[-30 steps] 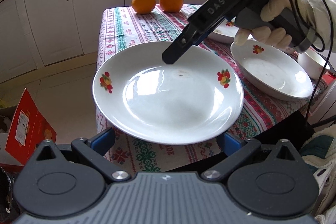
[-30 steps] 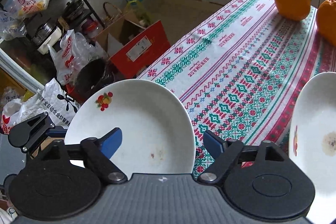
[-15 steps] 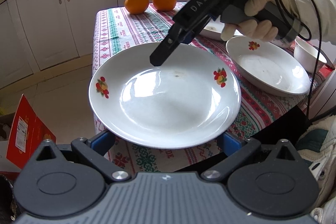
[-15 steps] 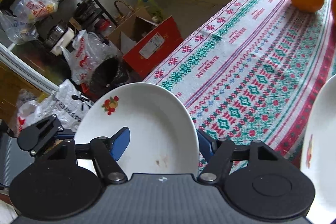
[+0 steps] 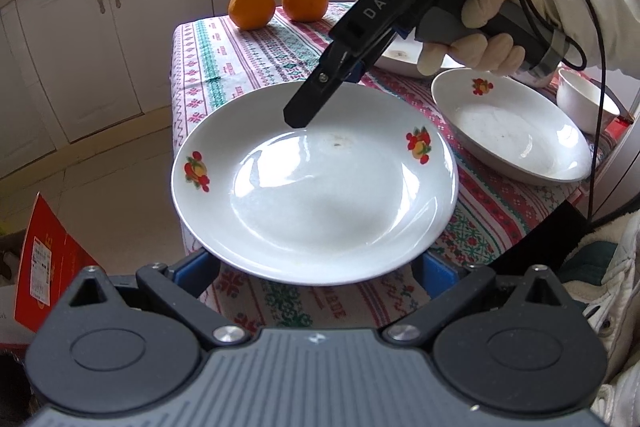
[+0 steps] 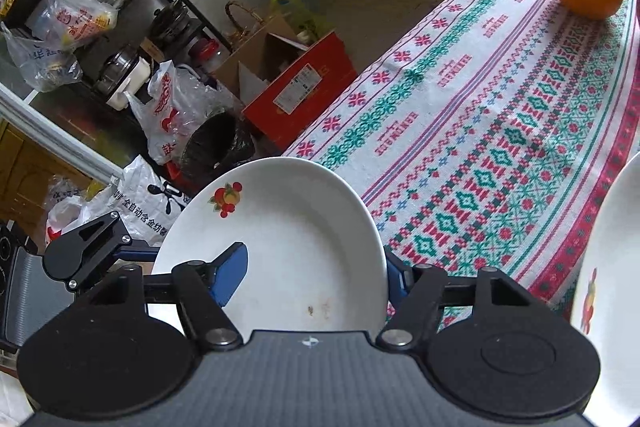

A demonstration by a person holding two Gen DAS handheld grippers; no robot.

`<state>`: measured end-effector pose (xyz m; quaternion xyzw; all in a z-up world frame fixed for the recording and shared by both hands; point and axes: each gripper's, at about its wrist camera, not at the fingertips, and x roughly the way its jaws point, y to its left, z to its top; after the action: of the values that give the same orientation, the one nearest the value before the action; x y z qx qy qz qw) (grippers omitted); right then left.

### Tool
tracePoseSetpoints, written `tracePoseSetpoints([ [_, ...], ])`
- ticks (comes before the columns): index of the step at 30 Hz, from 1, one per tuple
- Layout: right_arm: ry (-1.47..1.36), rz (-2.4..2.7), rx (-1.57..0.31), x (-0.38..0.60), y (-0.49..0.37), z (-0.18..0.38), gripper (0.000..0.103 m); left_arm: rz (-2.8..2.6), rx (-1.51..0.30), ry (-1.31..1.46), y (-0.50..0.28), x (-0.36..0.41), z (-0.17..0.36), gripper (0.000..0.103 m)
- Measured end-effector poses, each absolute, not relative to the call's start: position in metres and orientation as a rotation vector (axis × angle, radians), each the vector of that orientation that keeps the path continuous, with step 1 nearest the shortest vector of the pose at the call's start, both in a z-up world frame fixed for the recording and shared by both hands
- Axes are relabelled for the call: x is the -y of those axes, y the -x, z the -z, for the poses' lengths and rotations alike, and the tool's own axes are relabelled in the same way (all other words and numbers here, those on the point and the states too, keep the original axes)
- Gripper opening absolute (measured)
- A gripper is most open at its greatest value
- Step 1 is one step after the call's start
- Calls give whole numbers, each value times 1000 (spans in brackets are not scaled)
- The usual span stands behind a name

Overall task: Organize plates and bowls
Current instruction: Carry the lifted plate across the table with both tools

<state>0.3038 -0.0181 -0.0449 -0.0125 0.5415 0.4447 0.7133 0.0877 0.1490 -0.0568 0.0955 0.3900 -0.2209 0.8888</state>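
From the left wrist view, the large white plate [image 5: 314, 195] sits out past the near corner of the patterned tablecloth [image 5: 248, 63], raised off it, over the floor. The left gripper [image 5: 316, 269] has its blue fingers spread wide, one to each side under the plate's near rim; whether they bear on the plate I cannot tell. The right gripper [image 5: 298, 119], held by a gloved hand [image 5: 472, 27], comes down on the plate's far rim with one dark finger lying over the inside. A second plate [image 5: 516, 131] rests on the cloth to the right of the held plate, a small white bowl [image 5: 584, 103] just beyond it, and two oranges [image 5: 278, 1] at the cloth's far end.

From the right wrist view, the right gripper [image 6: 314, 277] straddles the plate's [image 6: 280, 251] rim: the left blue pad [image 6: 230, 273] lies on the inside face, the other finger is behind the edge. The jaws look narrowed onto the rim, a pinch I'd judge.

This looks like the carrying step, plate in transit. Next, I'd say, it needs bringing level across to the second plate [image 6: 608, 275] and stacking. Room over the bare cloth [image 6: 500, 131] is generous; the table edge and the clutter on the floor beside it are the hazard.
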Motion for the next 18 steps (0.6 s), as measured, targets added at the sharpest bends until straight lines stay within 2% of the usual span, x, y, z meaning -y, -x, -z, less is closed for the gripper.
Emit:
tracePoseSetpoints([
  [18,15,-908,-1143,28,-340,37,75,530,-790,-173,-137,-154,61,101],
])
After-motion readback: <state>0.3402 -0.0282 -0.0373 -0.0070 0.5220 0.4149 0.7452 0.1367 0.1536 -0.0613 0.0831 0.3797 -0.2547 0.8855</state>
